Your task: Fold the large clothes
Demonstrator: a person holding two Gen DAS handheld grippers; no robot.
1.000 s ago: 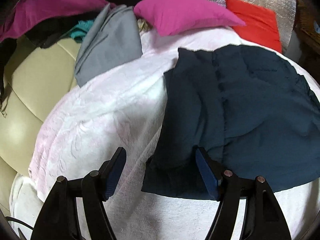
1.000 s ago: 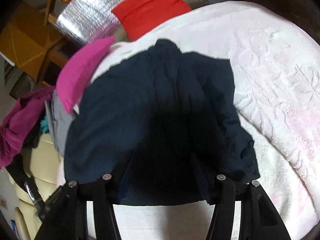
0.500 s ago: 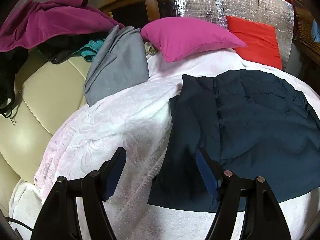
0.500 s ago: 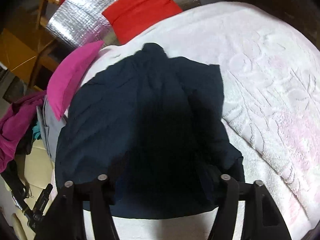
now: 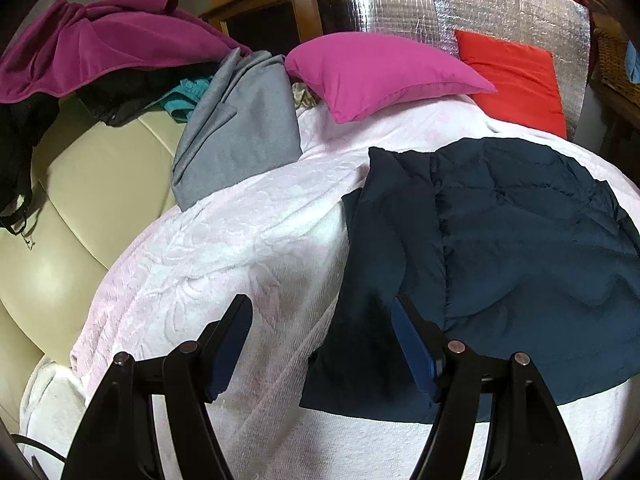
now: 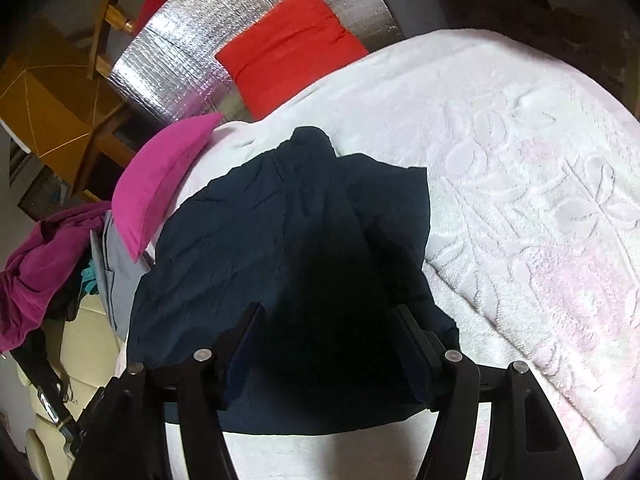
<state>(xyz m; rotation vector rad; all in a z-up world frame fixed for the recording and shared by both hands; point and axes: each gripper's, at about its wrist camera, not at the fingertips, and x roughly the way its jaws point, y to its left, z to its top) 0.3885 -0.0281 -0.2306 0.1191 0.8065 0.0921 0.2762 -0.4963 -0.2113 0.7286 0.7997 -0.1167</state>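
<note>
- Navy jacket (image 5: 500,248) flat on white blanket (image 5: 240,248), just below pink pillow (image 5: 380,72).
- Left gripper (image 5: 320,344) jaws open, over jacket's left edge, gripping nothing.
- Right gripper (image 6: 328,344) jaws apart above jacket, nothing clamped.
- No containers visible.

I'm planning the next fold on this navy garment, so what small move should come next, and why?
Probably lower both grippers to the near hem and pinch it. The navy garment lies spread on the white blanket, untouched; the left gripper hangs open over its left edge, the right gripper open above its near middle, neither holding cloth.
</note>
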